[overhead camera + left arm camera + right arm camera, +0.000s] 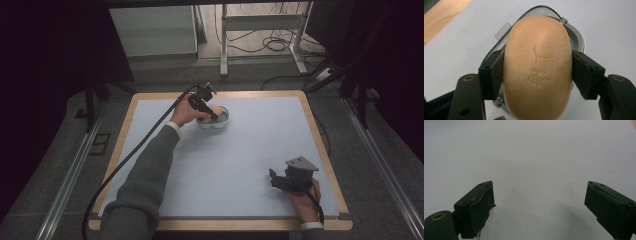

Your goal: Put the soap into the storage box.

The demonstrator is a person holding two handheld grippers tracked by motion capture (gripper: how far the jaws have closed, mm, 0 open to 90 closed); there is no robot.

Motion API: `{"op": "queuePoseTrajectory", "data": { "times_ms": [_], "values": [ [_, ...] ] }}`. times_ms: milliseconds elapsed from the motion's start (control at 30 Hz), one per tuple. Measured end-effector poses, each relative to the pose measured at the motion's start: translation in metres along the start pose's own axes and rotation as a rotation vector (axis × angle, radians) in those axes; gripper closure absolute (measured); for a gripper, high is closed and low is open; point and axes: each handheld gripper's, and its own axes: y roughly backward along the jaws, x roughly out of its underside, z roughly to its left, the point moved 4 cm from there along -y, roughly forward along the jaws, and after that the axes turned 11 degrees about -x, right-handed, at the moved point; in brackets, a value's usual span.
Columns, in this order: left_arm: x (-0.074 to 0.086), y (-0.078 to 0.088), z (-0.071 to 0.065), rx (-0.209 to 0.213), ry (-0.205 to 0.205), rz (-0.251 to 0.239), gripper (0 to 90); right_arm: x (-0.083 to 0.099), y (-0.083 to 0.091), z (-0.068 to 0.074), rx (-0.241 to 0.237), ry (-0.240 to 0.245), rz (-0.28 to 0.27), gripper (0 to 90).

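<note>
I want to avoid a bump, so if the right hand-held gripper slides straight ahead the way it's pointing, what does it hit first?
Probably nothing. The right hand-held gripper points left across the bare pale mat with its jaws open. The soap dish sits far off that line, though depth is hard to judge.

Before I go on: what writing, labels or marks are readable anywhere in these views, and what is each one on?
Soap bar, held between the left gripper's pads over the clear soap dish: a mark is pressed into its top face, a few strokes above a denser figure, too shallow and worn to read as any word.
Soap dish, grippers, table mat: no writing visible.
Right gripper: no label on its jaws.
</note>
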Motion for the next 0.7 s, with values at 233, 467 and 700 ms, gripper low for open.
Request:
{"op": "queuePoseTrajectory", "data": {
  "times_ms": [233, 467, 700],
  "values": [
    [-0.002, 0.005, -0.004, 0.022, -0.002, -0.05, 28.4, 0.0, 0.0, 0.0, 0.003, 0.001, -0.002, 9.0],
    [0.002, 0.021, -0.008, -0.003, -0.029, -0.055, 25.7, 0.0, 0.0, 0.001, 0.006, 0.004, -0.001, 9.0],
    [0.024, 0.052, -0.011, -0.026, -0.017, -0.105, 24.0, 0.0, 0.0, 0.001, 0.013, 0.011, -0.001, 9.0]
  ]
}}
